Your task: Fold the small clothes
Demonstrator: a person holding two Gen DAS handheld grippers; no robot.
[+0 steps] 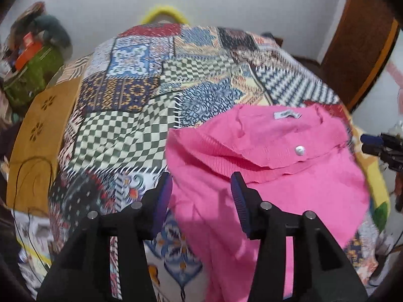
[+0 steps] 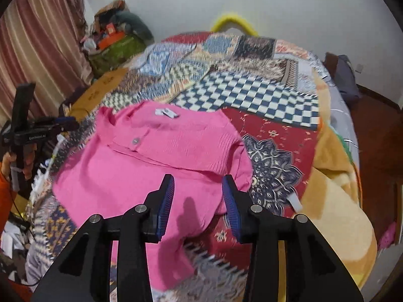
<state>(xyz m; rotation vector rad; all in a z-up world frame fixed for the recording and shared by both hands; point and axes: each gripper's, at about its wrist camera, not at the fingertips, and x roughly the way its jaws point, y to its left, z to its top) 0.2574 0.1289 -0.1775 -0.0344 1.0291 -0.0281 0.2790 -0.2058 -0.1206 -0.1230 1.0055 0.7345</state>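
- You have one garment to work on: a pink top [image 1: 264,176] lying on the patchwork quilt [image 1: 121,125], collar end away from you, lower part running toward your grippers.
- It shows one white label [image 1: 287,114] inside the collar and one pale button [image 1: 299,150] on the folded-over ribbed band below it.
- You hold two grippers, each with two blue-padded fingers.
- Your left gripper [image 1: 201,183] has its jaws spread wide with nothing between them. It hangs over the top's near left edge; whether the fingers touch the fabric cannot be told.
- Your right gripper [image 2: 198,186] is equally wide apart and holds nothing. It hangs over the top's near right part, its shadow falling on the pink cloth between the fingers.
- In the right wrist view, your left gripper shows at the far left, just beside the top's edge.
- Around the bed you have one yellow hoop [image 2: 233,24] at the far end, one green bag [image 2: 118,50] heaped with clutter, one curtain [image 2: 42,45], and one tan blanket [image 2: 337,209] on the quilt's right side.
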